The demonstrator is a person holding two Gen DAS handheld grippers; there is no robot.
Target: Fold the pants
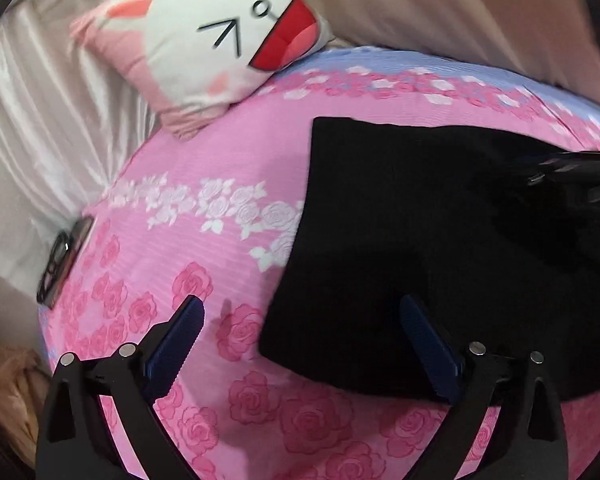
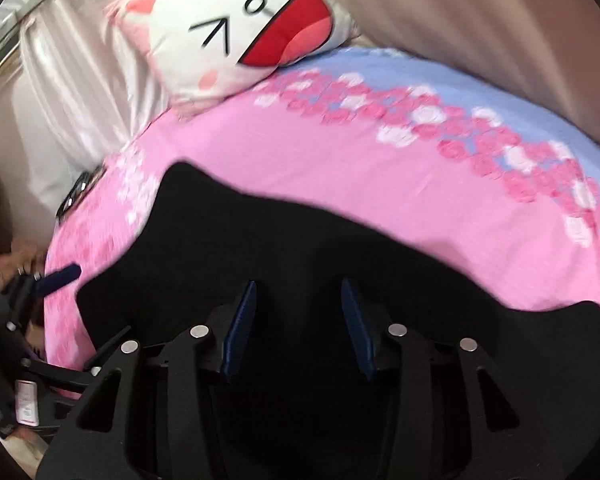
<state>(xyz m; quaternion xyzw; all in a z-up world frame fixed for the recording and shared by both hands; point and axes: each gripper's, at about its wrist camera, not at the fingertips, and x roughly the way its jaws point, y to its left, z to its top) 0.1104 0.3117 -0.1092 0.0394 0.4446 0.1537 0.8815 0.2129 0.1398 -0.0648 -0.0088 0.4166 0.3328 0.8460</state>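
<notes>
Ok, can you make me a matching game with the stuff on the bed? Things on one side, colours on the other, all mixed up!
Things:
1. pants
2. bedsheet
3. cat pillow's mouth
4. left claw pads

Colours:
A. red
B. dark blue
C. black
D. pink with roses

Right pairs: 1-C, 2-D, 3-A, 4-B.
</notes>
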